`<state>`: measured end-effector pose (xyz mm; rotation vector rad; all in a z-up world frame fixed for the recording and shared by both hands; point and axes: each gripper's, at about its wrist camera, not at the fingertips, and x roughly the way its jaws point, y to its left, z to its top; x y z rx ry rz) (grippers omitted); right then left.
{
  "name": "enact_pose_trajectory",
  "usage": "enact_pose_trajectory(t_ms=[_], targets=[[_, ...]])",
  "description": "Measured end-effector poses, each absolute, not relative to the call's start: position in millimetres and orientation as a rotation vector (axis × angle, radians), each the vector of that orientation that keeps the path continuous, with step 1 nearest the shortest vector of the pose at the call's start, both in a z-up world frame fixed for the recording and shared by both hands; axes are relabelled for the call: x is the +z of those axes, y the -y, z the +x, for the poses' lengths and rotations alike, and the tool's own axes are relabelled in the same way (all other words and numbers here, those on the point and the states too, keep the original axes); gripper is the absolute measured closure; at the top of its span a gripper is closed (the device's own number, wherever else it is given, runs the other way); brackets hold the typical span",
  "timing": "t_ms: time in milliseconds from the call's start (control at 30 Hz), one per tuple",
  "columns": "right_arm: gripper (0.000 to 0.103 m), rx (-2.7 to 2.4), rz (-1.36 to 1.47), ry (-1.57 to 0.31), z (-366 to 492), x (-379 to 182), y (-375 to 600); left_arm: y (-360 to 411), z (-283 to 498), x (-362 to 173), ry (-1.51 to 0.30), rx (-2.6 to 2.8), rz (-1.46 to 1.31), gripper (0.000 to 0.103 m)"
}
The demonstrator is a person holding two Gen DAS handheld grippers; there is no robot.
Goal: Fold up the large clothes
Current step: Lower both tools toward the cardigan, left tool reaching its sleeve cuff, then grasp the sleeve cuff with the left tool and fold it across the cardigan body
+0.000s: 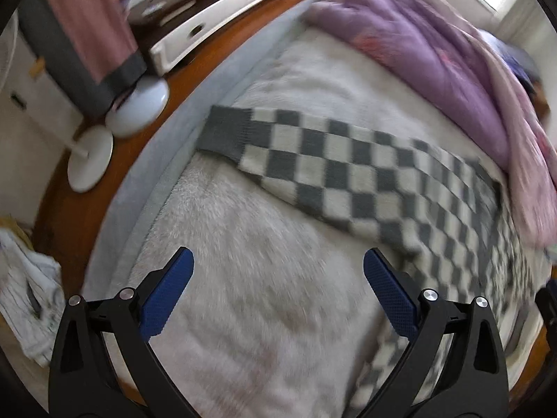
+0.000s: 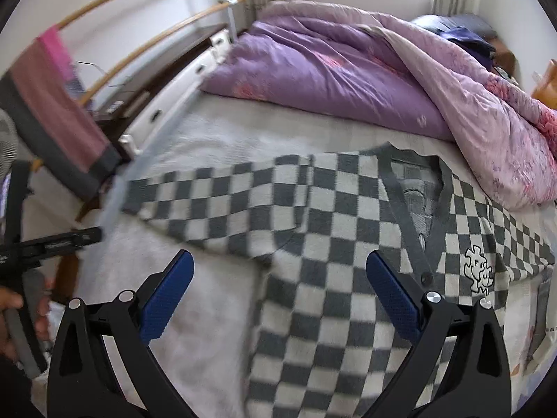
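A grey and white checkered cardigan [image 2: 330, 244] lies spread flat on the white fuzzy bed cover [image 2: 195, 317], front up, with a grey button band and a small white patch. One sleeve [image 1: 313, 167] stretches out to the left, its grey cuff near the bed edge. My left gripper [image 1: 278, 264] is open and empty above the bed cover, below the sleeve. My right gripper [image 2: 280, 264] is open and empty above the cardigan's body near the armpit. The left gripper's black body also shows at the left edge of the right wrist view [image 2: 52, 240], held by a hand.
A purple and pink duvet [image 2: 365, 69] is bunched at the head of the bed. White drawers [image 1: 216, 24] and a fan base [image 1: 90, 160] stand on the wooden floor left of the bed. A pink and grey cloth [image 2: 59, 111] hangs on a rack. Crumpled fabric [image 1: 28, 278] lies on the floor.
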<state>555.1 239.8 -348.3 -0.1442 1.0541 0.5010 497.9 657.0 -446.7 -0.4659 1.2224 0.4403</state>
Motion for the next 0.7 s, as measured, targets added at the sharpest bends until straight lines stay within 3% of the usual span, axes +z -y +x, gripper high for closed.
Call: enact_pose_trajectory(t_ms=[133,300,367,433,600,700], targets=[[0.031,0.452,-0.117,-1.12,597,-404,-246,-696,528,-504,-1.203,0.48,-0.576,0.005],[0.073,0.419,-0.049,-1.235,635,-472,-244,-733,553,-563,-1.157,0.488,-0.755,0.007],[0.081,0.428,-0.016,-1.279,646,-496,-244,-743,560,-583,-1.167,0.512,-0.813,0.031],[0.086,0.438,-0.001,-1.311,652,-516,-246,-752,568,-603,-1.185,0.525,-0.851,0.037],[0.096,0.519,0.016,-1.37,658,-551,-258,-751,579,-616,-1.184,0.583,-0.8,0.039],[0.097,0.579,0.062,-1.394,660,-563,-265,-748,578,-615,-1.149,0.613,-0.782,0.056]])
